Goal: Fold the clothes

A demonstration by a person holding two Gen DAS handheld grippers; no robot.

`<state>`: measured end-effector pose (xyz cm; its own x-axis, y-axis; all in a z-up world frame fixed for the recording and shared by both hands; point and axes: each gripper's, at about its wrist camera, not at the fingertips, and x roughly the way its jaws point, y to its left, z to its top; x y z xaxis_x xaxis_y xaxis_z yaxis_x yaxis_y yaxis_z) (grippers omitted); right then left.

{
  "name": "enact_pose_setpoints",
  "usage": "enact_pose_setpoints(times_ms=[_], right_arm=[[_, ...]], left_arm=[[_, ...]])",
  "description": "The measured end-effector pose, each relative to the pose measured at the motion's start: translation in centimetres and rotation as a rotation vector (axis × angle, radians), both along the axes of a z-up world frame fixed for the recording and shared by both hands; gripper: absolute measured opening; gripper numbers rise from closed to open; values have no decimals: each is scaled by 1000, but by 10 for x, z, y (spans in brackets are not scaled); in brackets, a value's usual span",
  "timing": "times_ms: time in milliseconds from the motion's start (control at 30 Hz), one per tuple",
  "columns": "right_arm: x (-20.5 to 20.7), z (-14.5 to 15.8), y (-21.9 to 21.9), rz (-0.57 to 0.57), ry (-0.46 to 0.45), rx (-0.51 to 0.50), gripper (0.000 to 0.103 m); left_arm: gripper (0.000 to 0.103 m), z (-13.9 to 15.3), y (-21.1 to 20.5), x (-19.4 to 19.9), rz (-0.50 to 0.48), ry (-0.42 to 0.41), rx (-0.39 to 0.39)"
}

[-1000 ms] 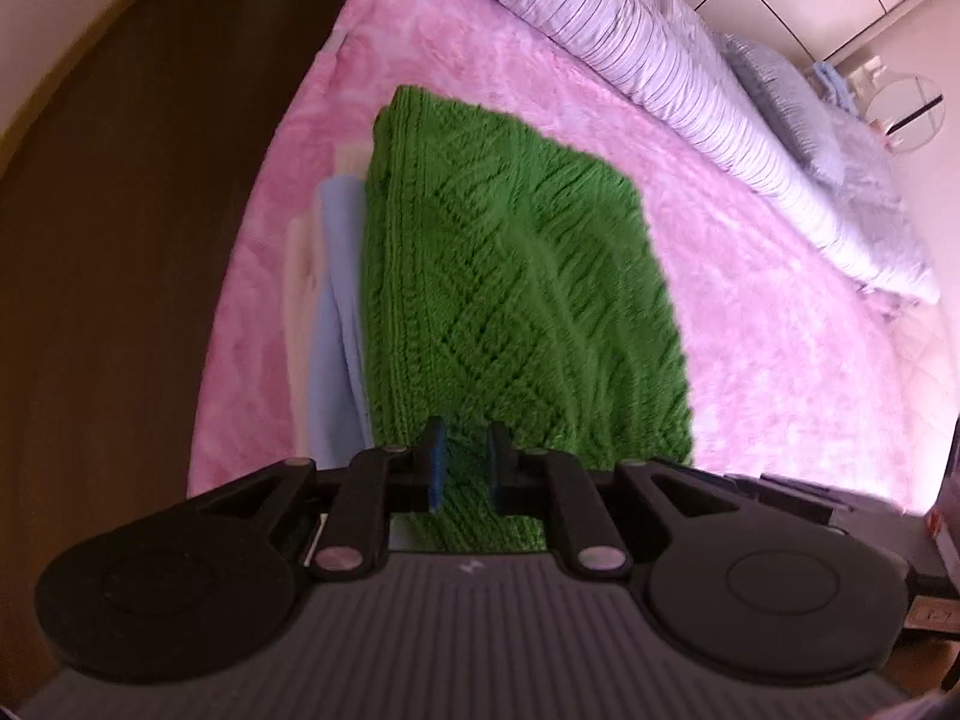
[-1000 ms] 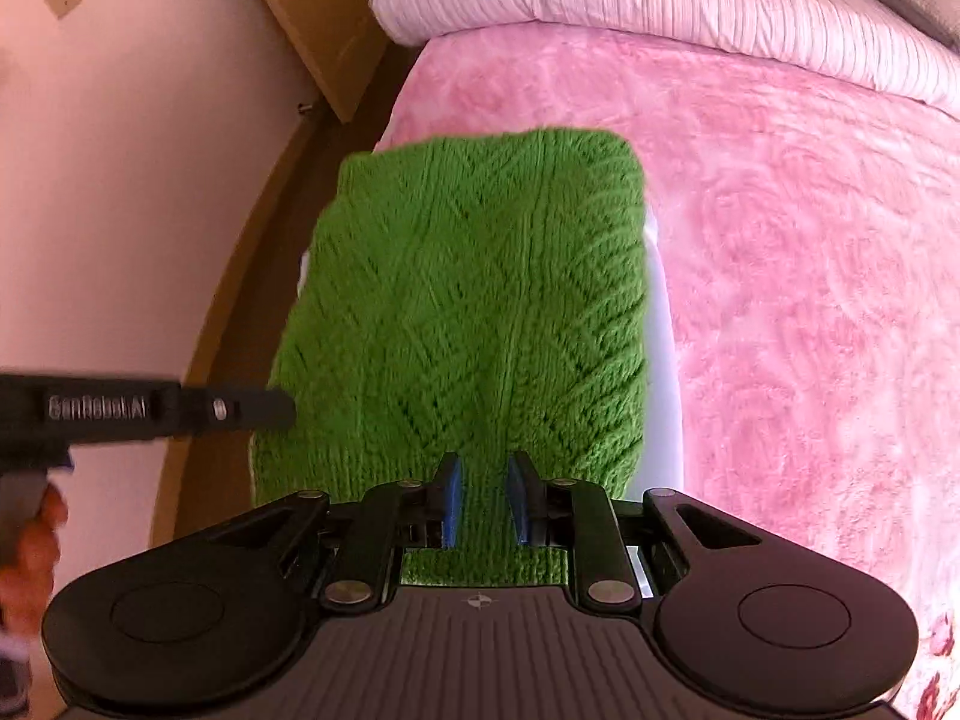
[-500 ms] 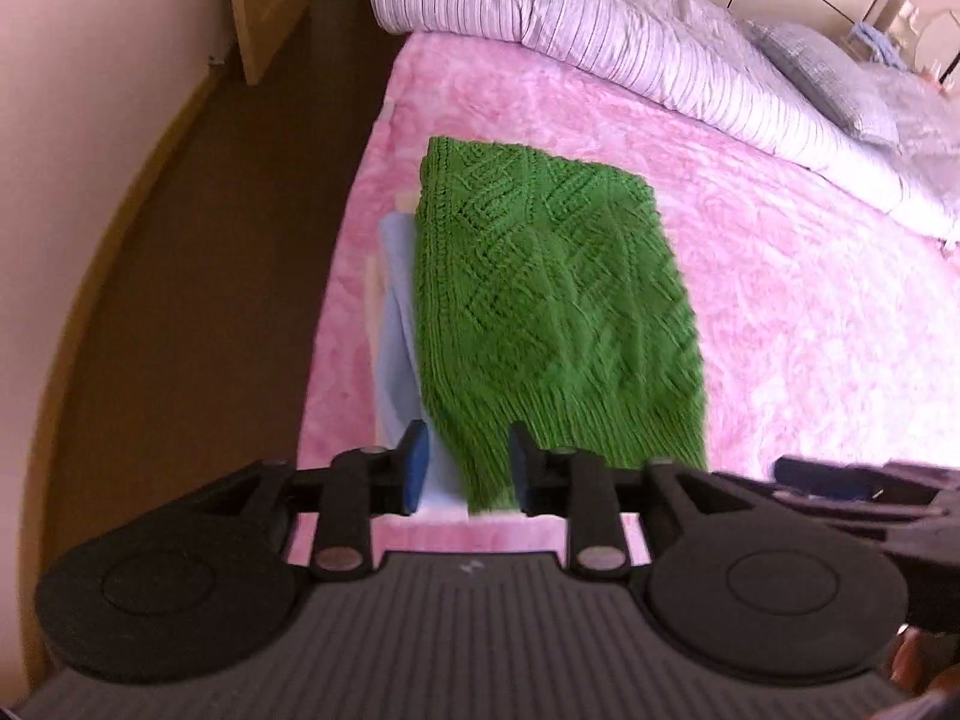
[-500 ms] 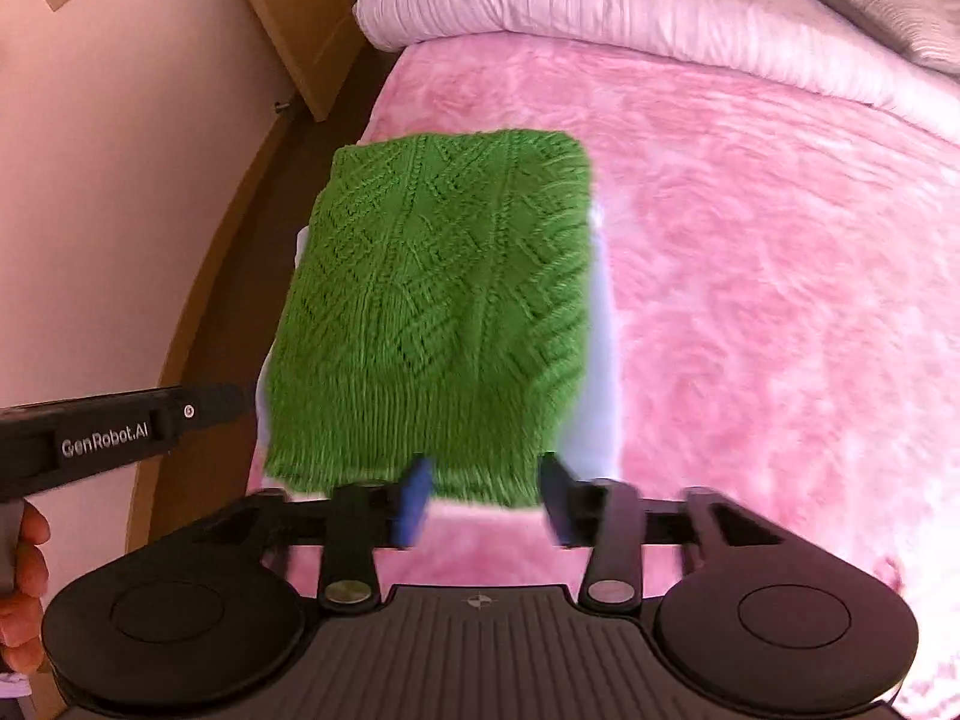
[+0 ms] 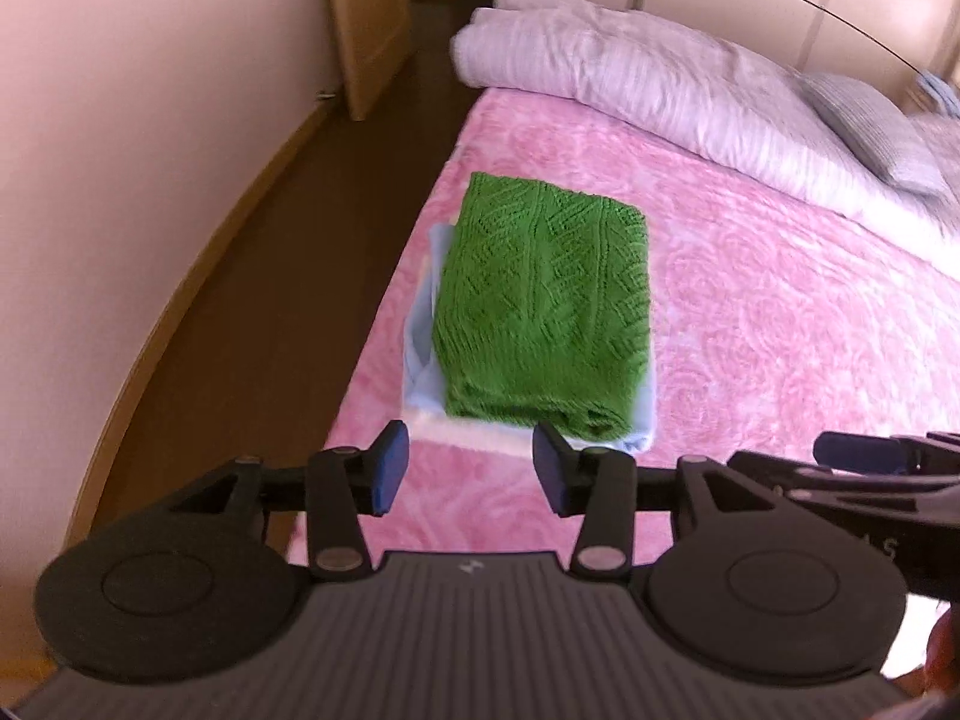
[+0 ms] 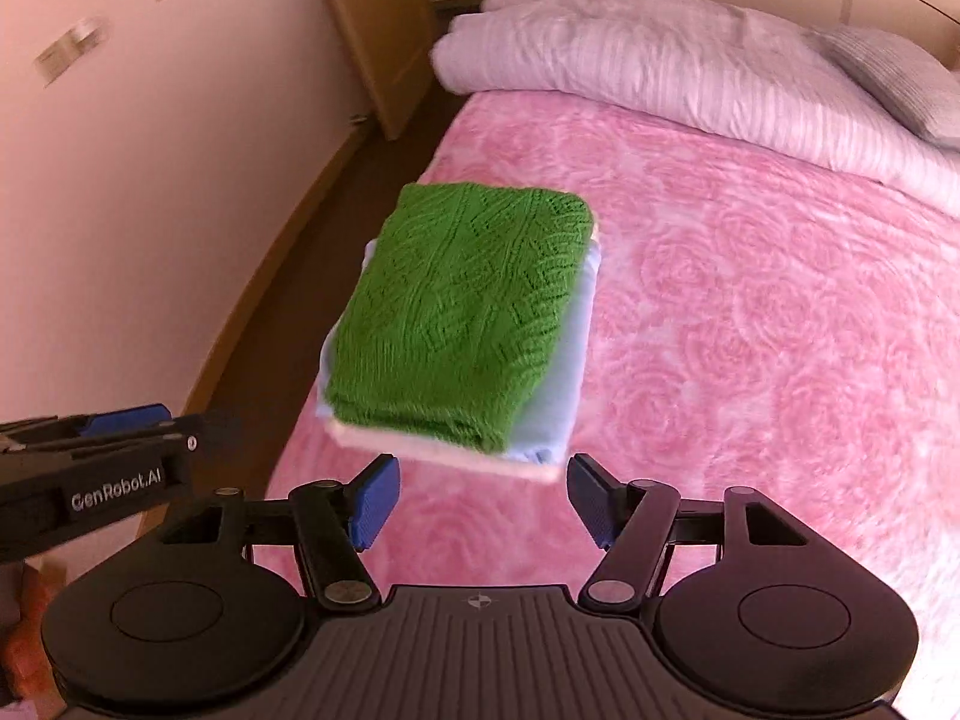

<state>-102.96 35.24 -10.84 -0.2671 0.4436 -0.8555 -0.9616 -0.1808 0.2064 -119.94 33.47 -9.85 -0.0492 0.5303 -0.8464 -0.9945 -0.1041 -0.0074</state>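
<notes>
While both my tongs hang spread and empty above the bed [image 5: 750, 312], the folded green sweater [image 5: 540, 306] lies on top of a light blue garment [image 6: 558, 390] near the bed's left edge. My left tongs [image 5: 471, 474] and right tongs [image 6: 480, 501] sit just short of the stack, touching nothing. A striped duvet [image 6: 630, 60] lies beyond.

So the green knit sweater [image 5: 540, 306] is folded into a neat rectangle, sitting on top of a light blue folded garment [image 5: 420, 354] near the edge of the bed [image 5: 780, 330] with its pink blanket. Left gripper [image 5: 471, 474] is just short of the stack, blue-padded fingers [image 5: 390, 468] spread apart, gripping nothing. Right gripper [image 5: 864, 456] pokes in from the right edge
</notes>
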Motion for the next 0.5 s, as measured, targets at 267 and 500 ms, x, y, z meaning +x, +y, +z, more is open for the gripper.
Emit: enact_pose_setpoints(times_ms=[267,500], right_arm=[[55,11,-32,120,-15,57,66],[94,24,-60,184,-2,101,66]], left_arm=[[41,19,-61,73,134,6,55],[42,45,-96,107,134,65,134]])
